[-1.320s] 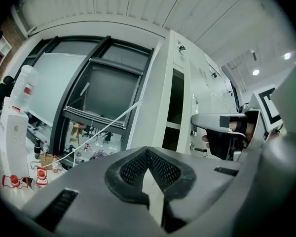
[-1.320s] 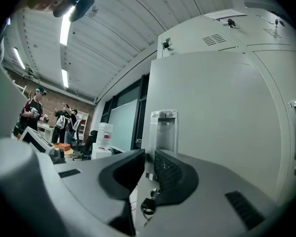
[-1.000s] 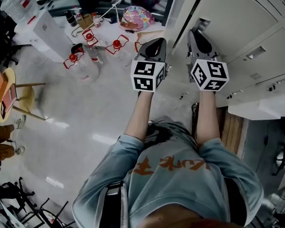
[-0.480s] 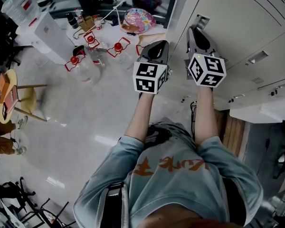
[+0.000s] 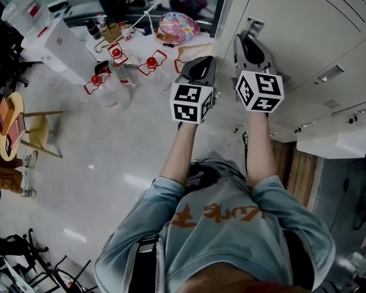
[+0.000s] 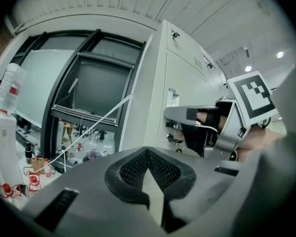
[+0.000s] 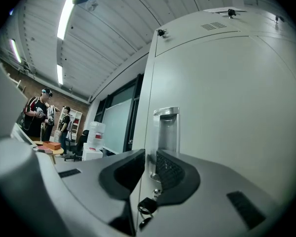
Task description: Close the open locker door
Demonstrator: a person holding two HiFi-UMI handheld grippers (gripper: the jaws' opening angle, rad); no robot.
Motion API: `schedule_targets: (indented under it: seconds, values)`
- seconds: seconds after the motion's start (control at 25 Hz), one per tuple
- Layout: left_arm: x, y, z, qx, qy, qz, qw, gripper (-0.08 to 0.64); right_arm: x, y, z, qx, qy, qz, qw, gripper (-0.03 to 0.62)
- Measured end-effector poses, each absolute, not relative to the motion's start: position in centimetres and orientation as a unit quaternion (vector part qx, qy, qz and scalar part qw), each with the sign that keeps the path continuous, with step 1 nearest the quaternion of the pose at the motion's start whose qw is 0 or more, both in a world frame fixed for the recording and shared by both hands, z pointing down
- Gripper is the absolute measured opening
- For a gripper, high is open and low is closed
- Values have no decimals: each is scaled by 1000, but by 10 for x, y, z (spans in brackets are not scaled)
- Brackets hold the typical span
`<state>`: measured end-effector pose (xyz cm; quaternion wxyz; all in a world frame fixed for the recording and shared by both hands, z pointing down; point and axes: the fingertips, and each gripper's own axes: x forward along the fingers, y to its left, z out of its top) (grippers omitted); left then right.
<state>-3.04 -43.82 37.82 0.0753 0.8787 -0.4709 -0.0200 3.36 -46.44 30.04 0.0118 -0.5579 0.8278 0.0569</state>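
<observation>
Fingers (image 7: pixel 173 174) of the right gripper (image 7: pixel 150 162) stand narrow, one on each side of the free edge of the locker door (image 7: pixel 222 112), and seem to pinch it just below the recessed handle (image 7: pixel 166 127); how far the door stands off its frame is hard to read from these angles. The left gripper (image 6: pixel 148 152) is empty, its fingers closed tip to tip, and hangs beside the right one, clear of the locker. To finish the swing well, the right gripper should guide the edge along the hinge arc at an even pace instead of shoving straight in. The finger behind the door would be trapped at the frame, so the grip should come off just short of closing. A flat push on the door face near the handle can then seat it, kept clear of the key (image 7: pixel 147 205) hanging below.
</observation>
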Motion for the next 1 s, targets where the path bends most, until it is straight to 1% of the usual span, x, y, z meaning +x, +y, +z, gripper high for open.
schedule_targets:
  seconds: [0.04,0.16,0.36,0.56,0.68,0.72,0.88,1.0]
  values:
    - [-29,-438,379,879,-470,-18,76,18,32,-463,300,-552,832,57,15,69]
    - [-24,-436,382,881,-468,-15,77,18,35,-456,294,-542,838,62,30,129]
    - [-13,-432,386,886,-456,-11,80,18,51,-439,294,-542,836,64,51,138]
    - [2,-428,392,892,-445,-7,82,18,72,-424,310,-547,834,55,54,127]
    - [9,-427,398,894,-439,-6,87,18,88,-415,326,-559,827,51,42,72]
    - [11,-427,400,895,-438,-6,89,18,93,-412,330,-562,825,49,37,63]
    - [23,-424,412,899,-424,-6,109,18,109,-403,350,-573,818,38,9,48]
    - [31,-420,425,901,-415,1,124,18,120,-398,369,-585,810,34,-31,44]
